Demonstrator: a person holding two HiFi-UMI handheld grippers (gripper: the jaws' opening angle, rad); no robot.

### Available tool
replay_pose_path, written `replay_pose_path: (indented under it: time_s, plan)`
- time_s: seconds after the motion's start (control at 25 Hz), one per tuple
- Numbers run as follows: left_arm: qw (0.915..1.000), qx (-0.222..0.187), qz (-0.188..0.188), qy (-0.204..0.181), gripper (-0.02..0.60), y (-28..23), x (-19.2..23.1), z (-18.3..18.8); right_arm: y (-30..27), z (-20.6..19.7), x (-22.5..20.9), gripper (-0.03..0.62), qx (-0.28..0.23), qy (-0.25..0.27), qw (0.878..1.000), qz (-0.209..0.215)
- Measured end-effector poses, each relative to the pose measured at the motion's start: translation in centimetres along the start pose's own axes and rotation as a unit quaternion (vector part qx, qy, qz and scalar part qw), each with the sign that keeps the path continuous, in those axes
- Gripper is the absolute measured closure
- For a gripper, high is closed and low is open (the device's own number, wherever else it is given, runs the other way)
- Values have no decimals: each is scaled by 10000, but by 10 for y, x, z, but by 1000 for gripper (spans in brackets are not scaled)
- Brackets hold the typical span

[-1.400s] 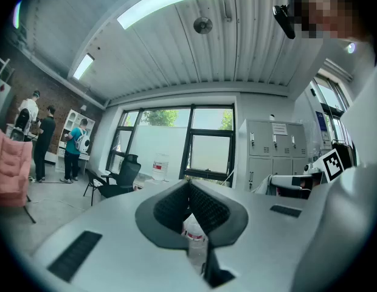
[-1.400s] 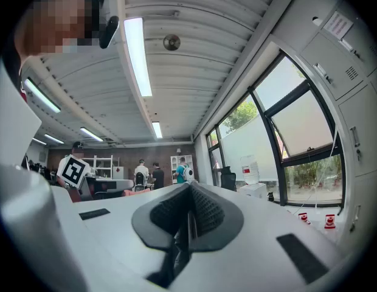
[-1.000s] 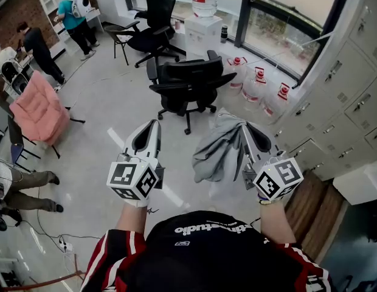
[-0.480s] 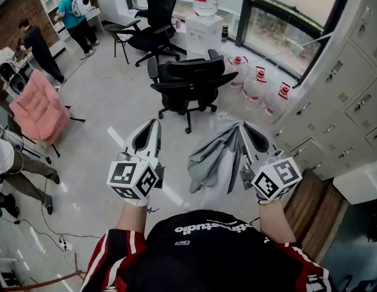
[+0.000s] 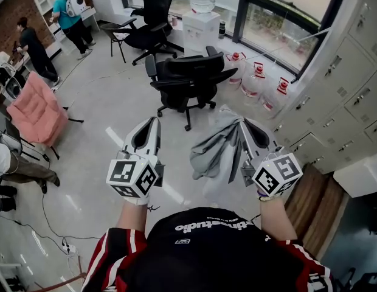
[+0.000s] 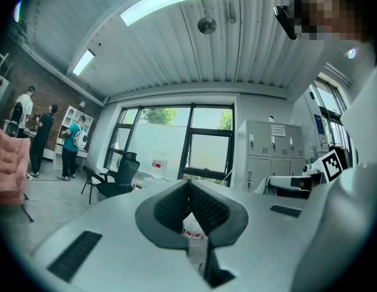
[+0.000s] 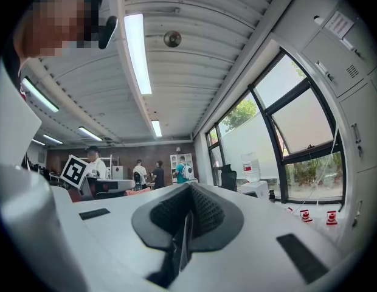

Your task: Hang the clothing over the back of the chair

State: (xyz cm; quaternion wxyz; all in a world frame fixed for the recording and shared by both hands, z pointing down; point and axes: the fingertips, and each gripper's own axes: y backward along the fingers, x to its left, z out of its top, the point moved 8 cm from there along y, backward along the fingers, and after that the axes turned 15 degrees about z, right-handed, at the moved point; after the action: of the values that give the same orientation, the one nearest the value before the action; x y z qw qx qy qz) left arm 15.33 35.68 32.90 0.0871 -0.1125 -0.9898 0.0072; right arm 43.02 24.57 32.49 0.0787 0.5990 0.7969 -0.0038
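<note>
A grey garment (image 5: 213, 148) hangs in folds from my right gripper (image 5: 241, 122), which is shut on its upper edge. In the right gripper view a thin fold of that cloth (image 7: 183, 242) sits pinched between the dark pads of the right gripper (image 7: 190, 187). The black office chair (image 5: 190, 76) stands on the floor ahead of both grippers, its back turned toward me and apart from the garment. My left gripper (image 5: 153, 122) is held level beside the right one, shut with nothing in it. In its own view the left gripper (image 6: 190, 184) shows its tips meeting.
A second black chair (image 5: 149, 26) and a water dispenser (image 5: 202, 23) stand by the window. Water jugs (image 5: 256, 81) sit right of the chair, beside grey lockers (image 5: 343, 96). A pink armchair (image 5: 35, 111) and standing people (image 5: 68, 14) are at the left.
My right gripper has edged slightly toward the chair with the garment, whose hanging folds have swung a little. The left gripper has stayed put. A person at the left edge has shifted.
</note>
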Motion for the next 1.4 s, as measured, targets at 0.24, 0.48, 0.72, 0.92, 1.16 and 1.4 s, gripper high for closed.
replay_pose_path:
  time_s: [0.24, 0.48, 0.72, 0.92, 1.16, 1.4]
  plan:
    - [9999, 7, -170, 0, 558, -2, 13, 5, -6, -1, 8, 577, -28, -13, 9998, -210]
    - [9996, 41, -291, -15, 558, 0, 32, 1, -10, -8, 12, 577, -80, 15, 9988, -489]
    - [9996, 67, -264, 101, 558, 7, 55, -4, -13, -12, 20, 577, -22, 39, 9978, -669]
    - [9995, 124, -237, 157, 558, 10, 67, -6, -21, -10, 25, 577, -56, 33, 9979, -650]
    - [9998, 131, -98, 135, 558, 10, 77, -10, -34, -13, 21, 577, -133, 48, 9988, -462]
    - [9998, 136, 83, 71, 558, -9, 90, -7, -60, -14, 4, 577, -199, 10, 9993, -325]
